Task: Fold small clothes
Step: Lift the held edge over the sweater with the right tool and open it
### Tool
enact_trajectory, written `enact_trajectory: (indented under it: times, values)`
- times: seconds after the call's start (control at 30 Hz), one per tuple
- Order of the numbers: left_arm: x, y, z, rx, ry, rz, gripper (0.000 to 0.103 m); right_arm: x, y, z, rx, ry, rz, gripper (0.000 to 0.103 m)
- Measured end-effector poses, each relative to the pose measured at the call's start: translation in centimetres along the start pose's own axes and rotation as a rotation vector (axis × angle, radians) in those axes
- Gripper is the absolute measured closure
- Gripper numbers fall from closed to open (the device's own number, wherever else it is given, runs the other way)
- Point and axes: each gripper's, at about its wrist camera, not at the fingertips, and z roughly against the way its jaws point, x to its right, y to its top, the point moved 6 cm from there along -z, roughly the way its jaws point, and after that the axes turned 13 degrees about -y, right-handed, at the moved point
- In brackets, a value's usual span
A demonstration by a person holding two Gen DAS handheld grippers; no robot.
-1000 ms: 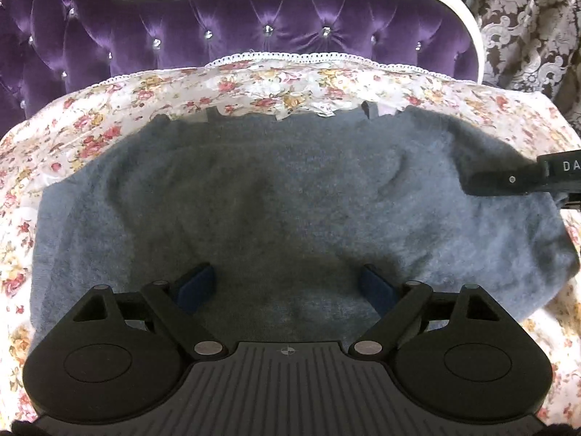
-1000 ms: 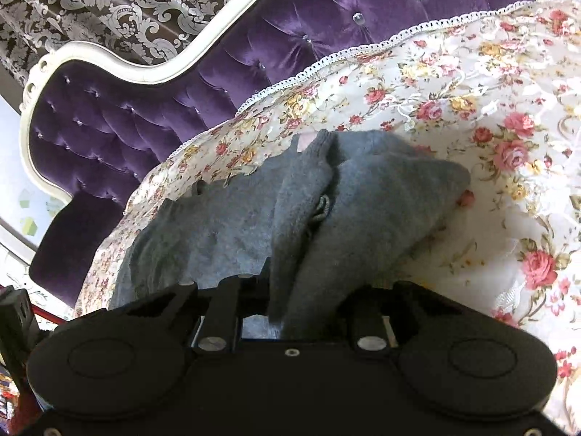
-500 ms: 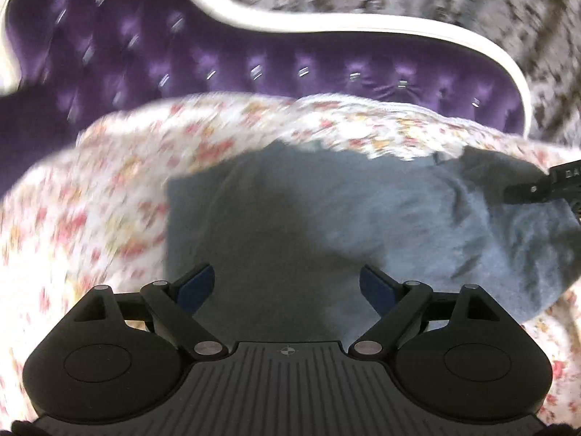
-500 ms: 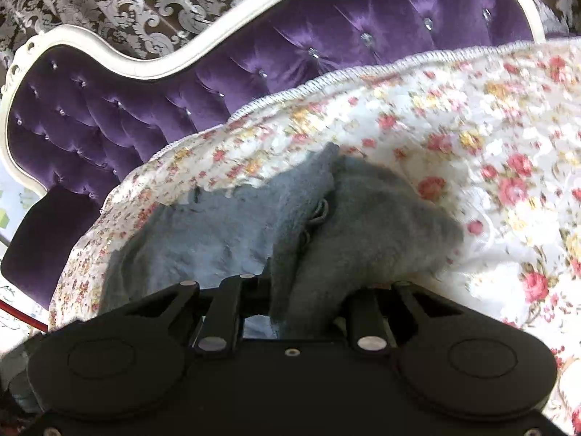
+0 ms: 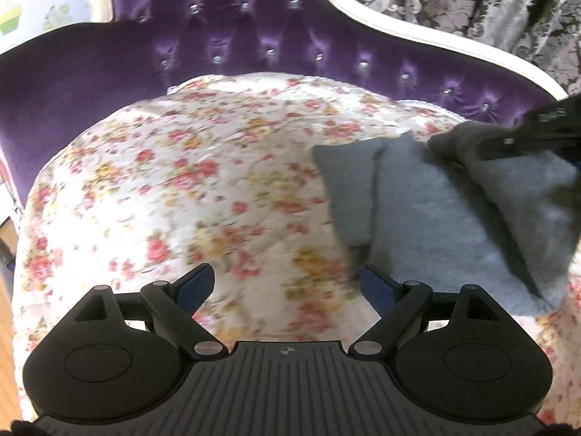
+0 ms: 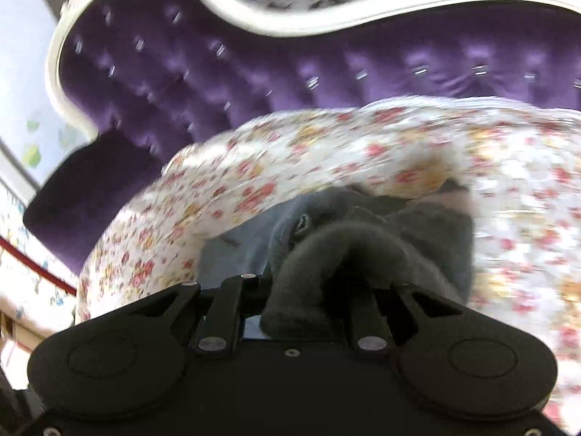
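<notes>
Pinching a thick bunch of the grey garment, the right tongs are clenched on the cloth close to the lens, with the fabric drooping away from them onto the floral cover of the purple tufted sofa. The left tongs stand released with nothing between their blue pads, tilted down over bare cover just left of the garment. In that view the grey piece lies doubled over itself at the right, layered edges showing, so I judge one fold made and further folding and smoothing left.
</notes>
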Motion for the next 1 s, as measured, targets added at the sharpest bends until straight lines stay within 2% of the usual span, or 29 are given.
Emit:
enact_trajectory:
  times: [0.27, 0.33, 0.43, 0.53, 0.63, 0.73, 0.87, 1.0]
  values:
    - [-2.8, -1.4, 0.5, -0.014, -0.008, 0.050, 0.016, -7.5, -1.8, -4.2, -0.072, -0.019, 0.138, 0.074]
    - [-3.0, -1.5, 0.6, -0.016, -0.013, 0.050, 0.016, -8.3, -2.1, -4.7, -0.082, -0.026, 0.159, 0.059]
    - [-3.0, -1.5, 0.7, -0.016, -0.026, 0.049, 0.016, -9.4, -2.1, -4.3, -0.071, 0.039, 0.165, 0.038]
    - [-2.9, -1.3, 0.8, -0.014, -0.037, 0.051, 0.016, -10.1, -1.6, -2.7, -0.027, 0.136, 0.170, 0.035]
    - [-2.4, -1.1, 0.9, -0.015, -0.043, 0.036, 0.016, -10.0, -0.5, -0.3, 0.031, 0.249, 0.145, 0.035]
    - [-1.9, -0.6, 1.3, -0.007, -0.043, 0.012, 0.016, -9.3, 0.9, 2.4, 0.113, 0.294, 0.123, 0.035]
    - [-1.0, 0.8, 2.2, 0.025, -0.048, -0.022, 0.016, -6.8, 1.4, 4.6, 0.181, 0.262, 0.085, 0.035]
    - [0.6, 3.2, 2.6, 0.066, -0.052, -0.070, 0.016, -3.1, 0.5, 5.4, 0.213, 0.152, 0.062, 0.034]
